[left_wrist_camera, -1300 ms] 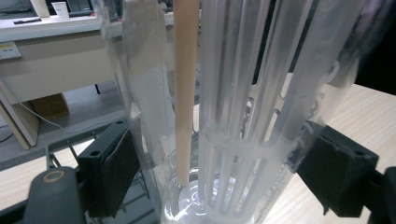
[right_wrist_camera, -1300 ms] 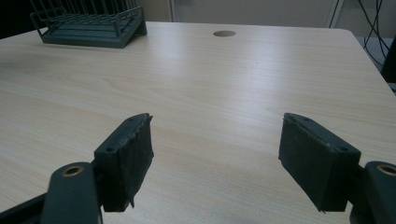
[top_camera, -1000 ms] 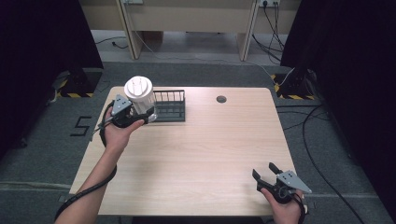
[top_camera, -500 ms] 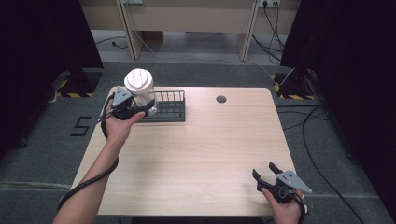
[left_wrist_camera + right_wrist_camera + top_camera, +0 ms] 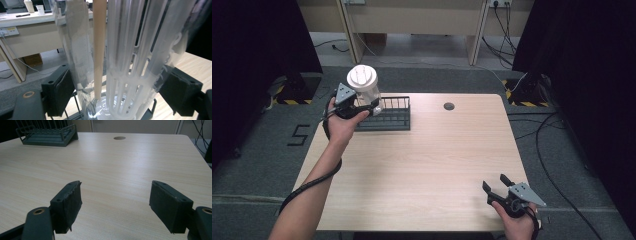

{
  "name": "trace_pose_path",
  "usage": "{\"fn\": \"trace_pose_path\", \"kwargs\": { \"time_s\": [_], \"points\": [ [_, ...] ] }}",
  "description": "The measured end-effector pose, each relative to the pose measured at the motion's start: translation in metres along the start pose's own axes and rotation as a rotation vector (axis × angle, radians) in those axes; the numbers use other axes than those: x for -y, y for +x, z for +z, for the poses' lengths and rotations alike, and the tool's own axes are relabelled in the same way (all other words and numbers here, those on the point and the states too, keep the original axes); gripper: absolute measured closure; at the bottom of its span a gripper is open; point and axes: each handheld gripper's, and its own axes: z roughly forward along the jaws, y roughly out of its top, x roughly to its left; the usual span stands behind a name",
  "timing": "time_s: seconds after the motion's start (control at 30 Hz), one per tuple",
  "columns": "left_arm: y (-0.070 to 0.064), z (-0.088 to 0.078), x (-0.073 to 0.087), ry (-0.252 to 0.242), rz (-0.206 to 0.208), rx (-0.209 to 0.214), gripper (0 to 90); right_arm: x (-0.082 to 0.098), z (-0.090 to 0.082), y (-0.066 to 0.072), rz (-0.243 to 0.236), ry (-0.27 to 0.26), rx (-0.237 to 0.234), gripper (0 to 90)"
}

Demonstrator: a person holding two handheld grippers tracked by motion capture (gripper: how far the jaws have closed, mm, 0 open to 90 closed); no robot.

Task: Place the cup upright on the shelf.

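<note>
rack [image 5: 388, 116] far-left, tabletop [image 5: 427, 165] apparently open

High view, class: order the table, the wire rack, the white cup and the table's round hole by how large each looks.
1. Table
2. Wire rack
3. White cup, held raised in the left tongs, so nearer the camera; ranking against the rack is unsure
4. Round hole

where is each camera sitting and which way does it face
High view: above the person's side, looking down on the light wooden table; both forearms and grippers show.
Left gripper view: on the left gripper, facing the clear plastic cup it clamps.
Right gripper view: on the right gripper, facing across the table.
Shared: dark wire rack.
</note>
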Motion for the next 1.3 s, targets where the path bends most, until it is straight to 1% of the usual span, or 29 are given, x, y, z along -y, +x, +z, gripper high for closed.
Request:
{"fn": "trace_pose_path", "kwargs": {
  "time_s": [0.27,0.4,0.43,0.57,0.67,0.8,0.9,1.0,1.3],
  "points": [
    [0.005,0.013,-0.003,0.008,-0.007,-0.01,17.9,0.0,0.0,-0.001,-0.002,-0.004,-0.001,26.3],
    [0.009,0.022,-0.003,0.013,-0.02,-0.021,17.9,0.0,0.0,0.0,-0.003,-0.003,0.0,26.3],
    [0.009,0.022,-0.003,0.013,-0.02,-0.021,17.9,0.0,0.0,-0.001,-0.003,-0.005,-0.001,26.3],
    [0.012,0.029,0.0,0.03,-0.028,-0.031,17.9,0.0,0.0,-0.001,-0.003,-0.004,-0.001,26.3],
    [0.014,0.035,0.004,0.047,-0.026,-0.043,17.9,0.0,0.0,-0.001,-0.003,-0.005,-0.001,26.3],
    [0.013,0.039,0.006,0.052,-0.03,-0.047,17.9,0.0,0.0,0.0,-0.004,-0.004,-0.001,26.3],
    [0.013,0.044,0.008,0.061,-0.022,-0.05,17.9,0.0,0.0,0.0,-0.005,-0.003,-0.002,26.3],
    [0.013,0.046,0.01,0.065,-0.024,-0.055,17.9,0.0,0.0,0.0,-0.004,-0.003,-0.003,26.3],
    [0.015,0.056,0.019,0.084,-0.048,-0.072,17.9,0.0,0.0,0.0,-0.006,-0.003,-0.004,26.2]
  ]
}}
